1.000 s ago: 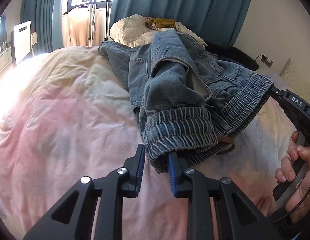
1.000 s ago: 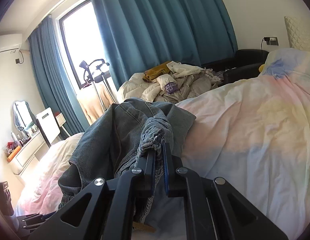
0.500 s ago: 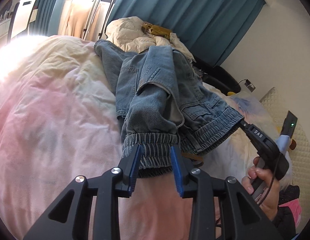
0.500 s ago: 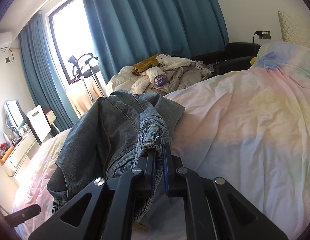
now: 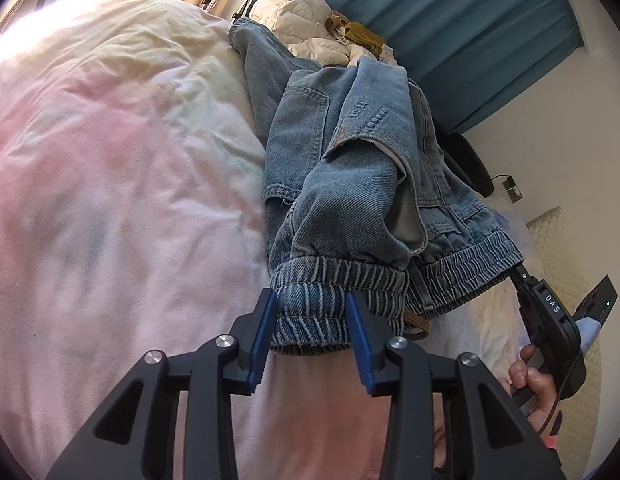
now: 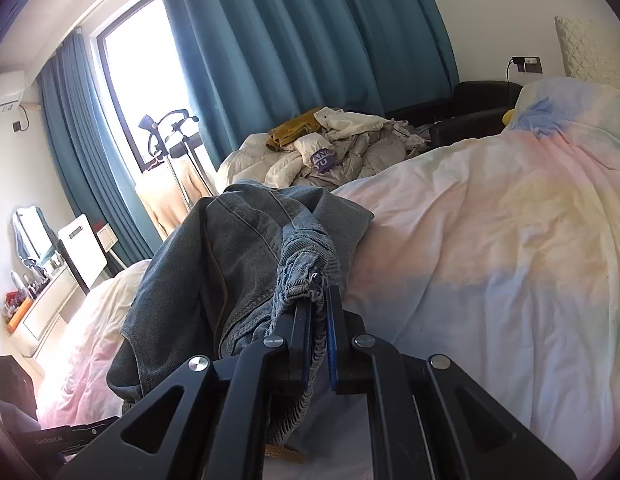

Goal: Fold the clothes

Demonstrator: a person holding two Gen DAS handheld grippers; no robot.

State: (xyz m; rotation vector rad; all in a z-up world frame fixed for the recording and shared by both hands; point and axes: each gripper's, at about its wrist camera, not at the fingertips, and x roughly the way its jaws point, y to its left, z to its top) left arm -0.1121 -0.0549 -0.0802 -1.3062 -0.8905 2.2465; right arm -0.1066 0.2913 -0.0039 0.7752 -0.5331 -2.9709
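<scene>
A pair of folded blue jeans (image 5: pixel 350 184) lies on a bed (image 5: pixel 121 200) covered with a pale quilt washed in pink, yellow and blue. The elastic waistband (image 5: pixel 338 288) is the end nearest the cameras, and the legs run away toward a heap of cream and mustard clothes (image 6: pixel 322 152) at the far side of the bed.

The left gripper (image 5: pixel 312 334) sits at the near edge of the waistband. Its jaws stand apart, with blue ribbed pads (image 5: pixel 261 344) on either side of the gathered denim; the band lies between them, but they are not pressed onto it.

The right gripper (image 6: pixel 318 332) has its jaws drawn close together and clamped on a bunched corner of the waistband, which rises in a crumpled ridge just above the tips. In the left wrist view this gripper (image 5: pixel 546 320) appears at the far right end of the waistband, with a person's hand (image 5: pixel 538 396) wrapped around its handle.

Behind the bed hang teal curtains (image 6: pixel 293 40) beside a bright window (image 6: pixel 149 80). A garment steamer stand (image 6: pixel 169 140) is in front of the window. A black chair (image 6: pixel 478 104) sits against the wall below a wall socket (image 6: pixel 526 65) with a plug in it.
</scene>
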